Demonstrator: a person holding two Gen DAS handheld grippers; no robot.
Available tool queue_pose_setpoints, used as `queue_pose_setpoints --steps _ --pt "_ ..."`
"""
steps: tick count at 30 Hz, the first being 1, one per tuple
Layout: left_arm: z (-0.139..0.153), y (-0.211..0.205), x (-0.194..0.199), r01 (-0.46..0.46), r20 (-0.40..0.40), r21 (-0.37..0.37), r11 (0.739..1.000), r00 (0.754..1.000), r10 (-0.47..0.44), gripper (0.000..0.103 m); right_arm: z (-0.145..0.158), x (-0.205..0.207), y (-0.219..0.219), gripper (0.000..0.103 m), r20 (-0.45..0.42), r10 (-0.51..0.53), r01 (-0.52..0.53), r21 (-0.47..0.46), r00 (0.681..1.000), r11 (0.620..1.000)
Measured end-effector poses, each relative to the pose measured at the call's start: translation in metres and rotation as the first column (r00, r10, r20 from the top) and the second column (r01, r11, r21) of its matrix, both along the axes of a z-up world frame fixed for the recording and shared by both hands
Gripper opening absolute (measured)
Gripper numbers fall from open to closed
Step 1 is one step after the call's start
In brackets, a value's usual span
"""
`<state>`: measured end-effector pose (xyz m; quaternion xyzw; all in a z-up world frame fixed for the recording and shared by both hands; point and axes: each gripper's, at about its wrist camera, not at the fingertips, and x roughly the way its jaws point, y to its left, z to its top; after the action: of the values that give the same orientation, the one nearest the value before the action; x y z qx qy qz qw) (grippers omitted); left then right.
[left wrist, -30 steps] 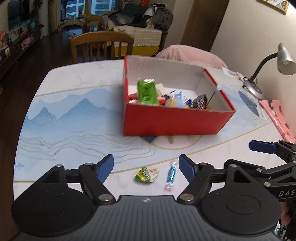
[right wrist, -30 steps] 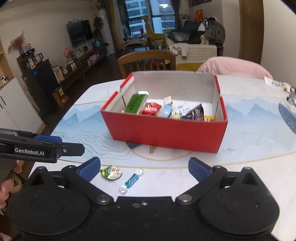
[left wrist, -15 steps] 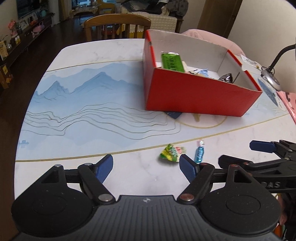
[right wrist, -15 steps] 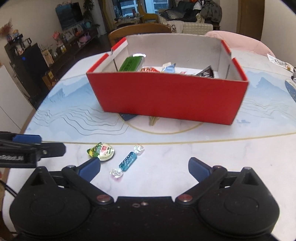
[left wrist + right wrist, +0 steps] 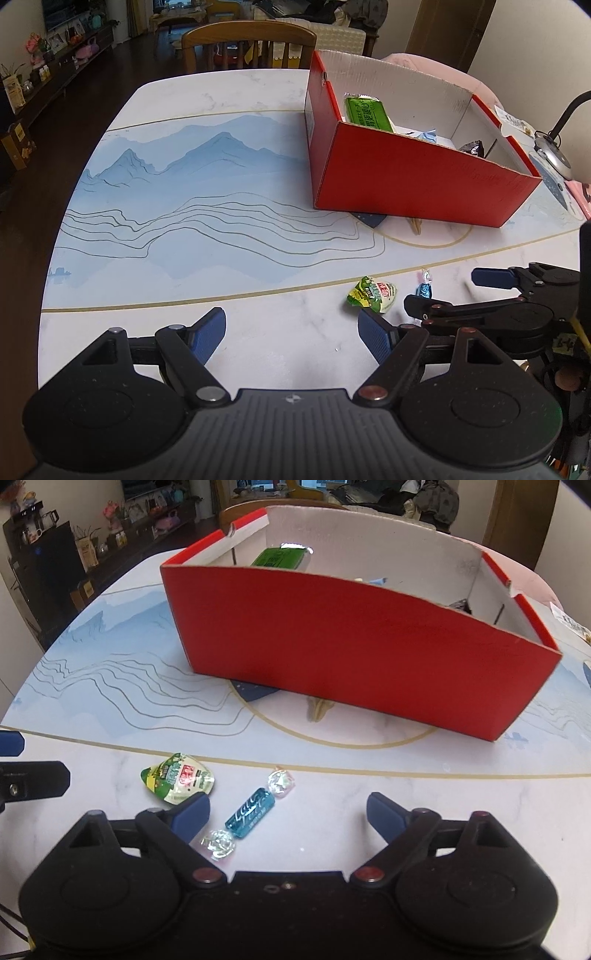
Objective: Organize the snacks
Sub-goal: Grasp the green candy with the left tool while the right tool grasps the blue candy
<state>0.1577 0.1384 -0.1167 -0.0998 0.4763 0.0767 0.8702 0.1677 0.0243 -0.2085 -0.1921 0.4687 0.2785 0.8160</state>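
Note:
A red cardboard box (image 5: 413,184) (image 5: 354,638) stands on the table and holds a green packet (image 5: 367,112) and several other snacks. Two loose snacks lie on the table in front of it: a green and white packet (image 5: 373,293) (image 5: 179,777) and a blue twist-wrapped candy (image 5: 424,286) (image 5: 250,812). My left gripper (image 5: 291,338) is open and empty, low over the table, left of the green packet. My right gripper (image 5: 288,818) is open and empty, with the blue candy lying between its fingers near the left fingertip (image 5: 192,812).
The table (image 5: 184,206) has a blue mountain print. A wooden chair (image 5: 249,44) stands behind it. A desk lamp (image 5: 554,147) and a pink item sit at the right edge. My right gripper (image 5: 491,291) shows in the left wrist view.
Both grippers have come lower and closer to the two loose snacks. The right gripper now has the blue candy between its open fingers. The left view has swung left.

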Motion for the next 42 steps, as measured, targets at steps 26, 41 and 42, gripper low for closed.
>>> queue_pose_setpoints --steps 26,41,42 --pt "-0.014 -0.041 0.051 0.260 -0.076 0.002 0.966 0.963 -0.259 0.079 0.006 -0.005 -0.019 0.011 0.010 0.131 -0.131 0.024 0.991 0.991" --pt "-0.039 -0.063 0.084 0.315 -0.154 -0.034 0.948 0.936 -0.317 0.053 0.019 -0.001 -0.059 0.011 -0.023 0.047 -0.045 0.080 0.999 0.996" --pt "-0.040 -0.063 0.085 0.312 -0.156 -0.036 0.949 0.936 -0.314 0.048 0.019 -0.001 -0.060 0.011 -0.025 0.044 -0.042 0.081 0.999 0.996"
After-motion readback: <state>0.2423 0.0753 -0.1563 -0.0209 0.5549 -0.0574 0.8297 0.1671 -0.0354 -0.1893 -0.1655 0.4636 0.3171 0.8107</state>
